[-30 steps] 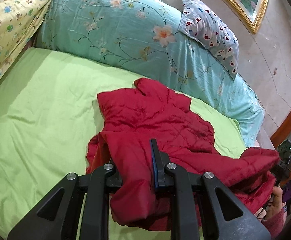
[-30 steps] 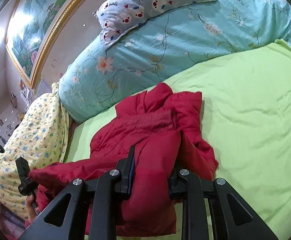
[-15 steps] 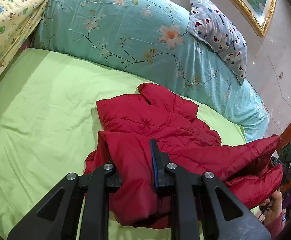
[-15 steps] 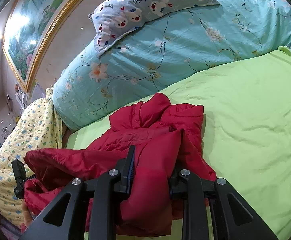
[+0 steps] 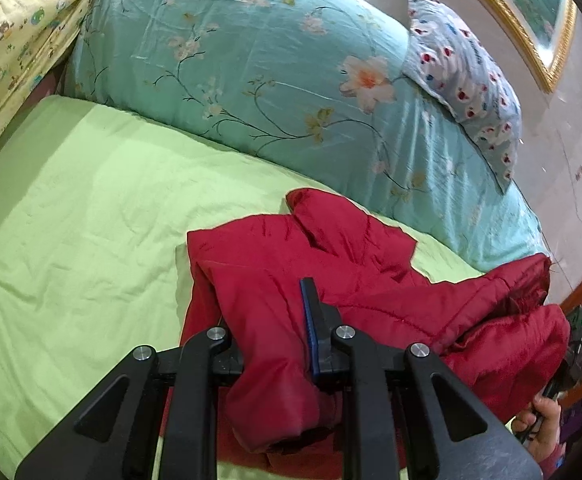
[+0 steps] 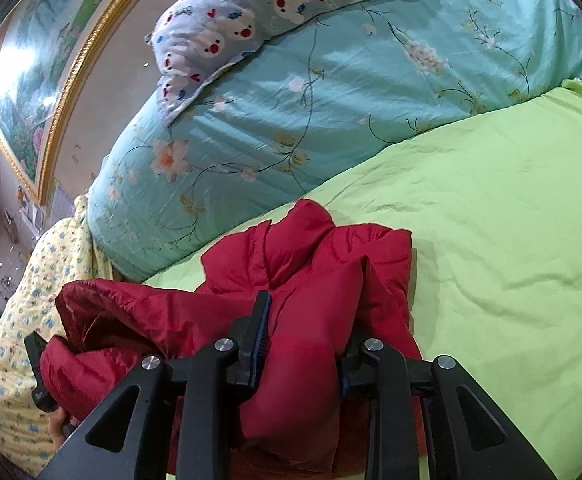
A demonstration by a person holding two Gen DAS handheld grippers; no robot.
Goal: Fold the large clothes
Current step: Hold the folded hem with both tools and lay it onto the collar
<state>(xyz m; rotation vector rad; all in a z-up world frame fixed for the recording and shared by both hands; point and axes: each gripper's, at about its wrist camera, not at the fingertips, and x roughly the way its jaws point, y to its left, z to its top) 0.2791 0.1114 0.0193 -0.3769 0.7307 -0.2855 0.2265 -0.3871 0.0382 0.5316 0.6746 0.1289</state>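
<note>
A red padded jacket (image 5: 331, 256) lies crumpled on the green bed sheet (image 5: 71, 220), its collar toward the teal quilt. My left gripper (image 5: 267, 308) is shut on a thick fold of its lower edge, and the fabric bulges out below the jaws. The red jacket (image 6: 323, 248) also fills my right gripper (image 6: 311, 312), whose jaws are opening a little while the pads still press the fold. The jacket's edge hangs stretched between the two grippers. A hand (image 5: 543, 420) shows at the far right of the left wrist view, and the other hand (image 6: 57, 424) at the lower left of the right wrist view.
A teal flowered quilt (image 5: 251, 60) is piled along the head of the bed, with a grey patterned pillow (image 5: 463, 80) on top. A yellow print blanket (image 6: 19, 320) lies at one side. A gold-framed picture (image 6: 51, 100) hangs on the wall. Green sheet (image 6: 511, 220) spreads beside the jacket.
Both grippers have moved forward toward the quilt, carrying the jacket's lower edge with them. The stretched edge between them now stands higher over the jacket's body.
</note>
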